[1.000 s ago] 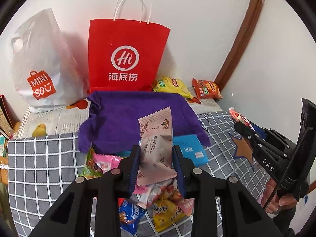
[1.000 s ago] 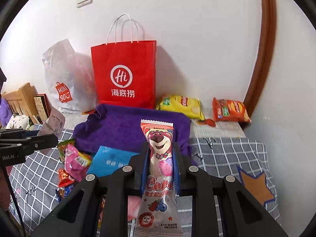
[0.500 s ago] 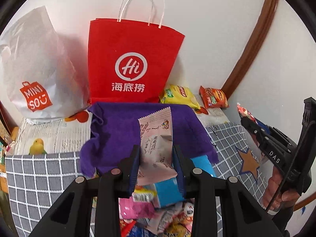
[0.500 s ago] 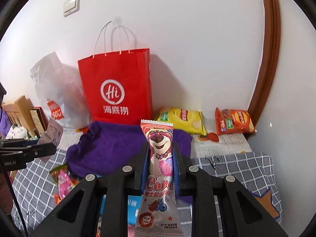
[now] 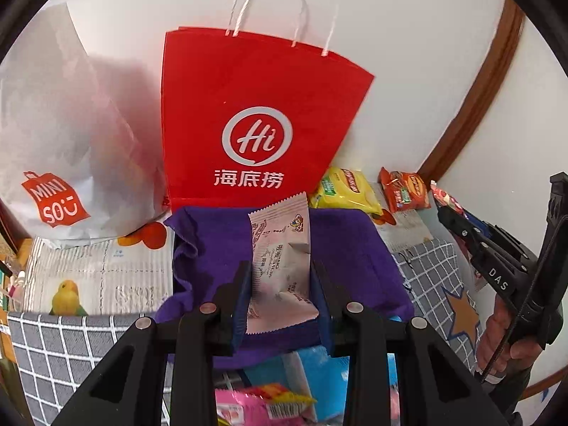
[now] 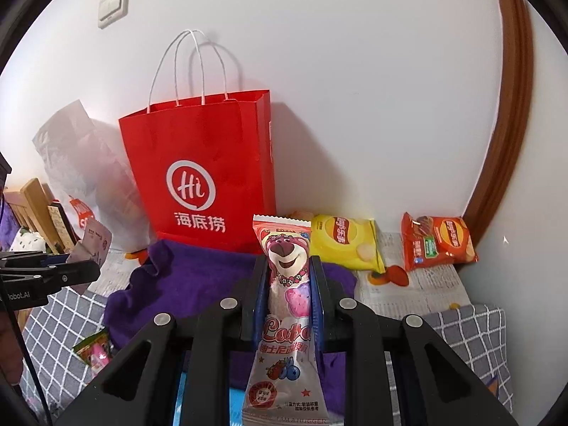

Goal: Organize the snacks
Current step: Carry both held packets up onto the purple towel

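Two snacks are held at this moment, one in each gripper. In the left wrist view, the left gripper [image 5: 280, 284] is pinched on a pale pink packet [image 5: 280, 266], which stands upright between the blue pads above the purple cloth [image 5: 351, 252]. In the right wrist view, the right gripper [image 6: 288, 294] is pressed tight on a long packet with a pink bear [image 6: 287, 284] printed on it; this packet is also held upright, and its lower end hangs below the jaws.

Behind the cloth, a red paper bag [image 5: 255, 120] is seen standing against the wall, with its handles up and its mouth open at the top. A white plastic bag [image 5: 60, 149] leans beside it on the left. It is judged that one of these bags is the place where the snacks are to be put, but this cannot be told for sure.

The task seems to be somewhere in the middle. A yellow chip bag [image 6: 344, 241] and an orange chip bag [image 6: 436, 241] are laid side by side near the wall, to the right of the red bag, and may be already sorted. Some work is left: a blue packet [image 5: 316, 372] and a pink packet [image 5: 255, 404] lie on the checked cover [image 5: 53, 348] in front of the cloth, and one more small green and pink packet [image 6: 94, 351] is seen at the left in the right wrist view. The two held packets are not yet set down anywhere.
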`<action>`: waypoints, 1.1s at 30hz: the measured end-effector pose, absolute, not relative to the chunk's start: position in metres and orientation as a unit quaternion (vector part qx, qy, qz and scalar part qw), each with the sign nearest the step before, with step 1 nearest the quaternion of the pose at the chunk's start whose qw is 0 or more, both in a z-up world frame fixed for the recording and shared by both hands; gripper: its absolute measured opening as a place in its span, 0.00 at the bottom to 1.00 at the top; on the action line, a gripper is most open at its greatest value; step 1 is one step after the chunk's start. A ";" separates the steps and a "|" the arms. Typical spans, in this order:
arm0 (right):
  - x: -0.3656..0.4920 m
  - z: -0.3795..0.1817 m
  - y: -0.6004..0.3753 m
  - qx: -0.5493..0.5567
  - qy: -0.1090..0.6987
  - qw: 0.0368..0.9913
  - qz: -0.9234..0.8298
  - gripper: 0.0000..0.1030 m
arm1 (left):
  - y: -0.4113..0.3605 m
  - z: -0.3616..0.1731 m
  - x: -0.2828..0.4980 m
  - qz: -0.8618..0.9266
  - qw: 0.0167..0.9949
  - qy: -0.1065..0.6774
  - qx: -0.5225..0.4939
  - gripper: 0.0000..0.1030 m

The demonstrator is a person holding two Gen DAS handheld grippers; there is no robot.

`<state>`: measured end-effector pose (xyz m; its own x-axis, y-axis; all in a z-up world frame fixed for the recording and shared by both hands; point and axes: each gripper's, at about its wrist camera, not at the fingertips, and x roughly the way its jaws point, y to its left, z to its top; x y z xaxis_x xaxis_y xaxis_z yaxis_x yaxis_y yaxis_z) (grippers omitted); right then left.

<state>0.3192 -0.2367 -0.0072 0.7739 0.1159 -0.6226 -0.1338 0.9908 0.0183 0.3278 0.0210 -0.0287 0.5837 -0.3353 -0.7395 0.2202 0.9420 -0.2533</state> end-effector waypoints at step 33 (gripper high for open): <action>0.388 -0.112 -0.230 -0.037 0.437 0.895 0.084 0.21 | 0.042 -0.121 0.403 -0.105 0.851 0.510 -0.066 0.30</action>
<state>0.3877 -0.2296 -0.1116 0.6035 0.1172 -0.7887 -0.1819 0.9833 0.0070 0.4031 0.0424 -0.1209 0.4577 -0.2458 -0.8545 0.1104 0.9693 -0.2197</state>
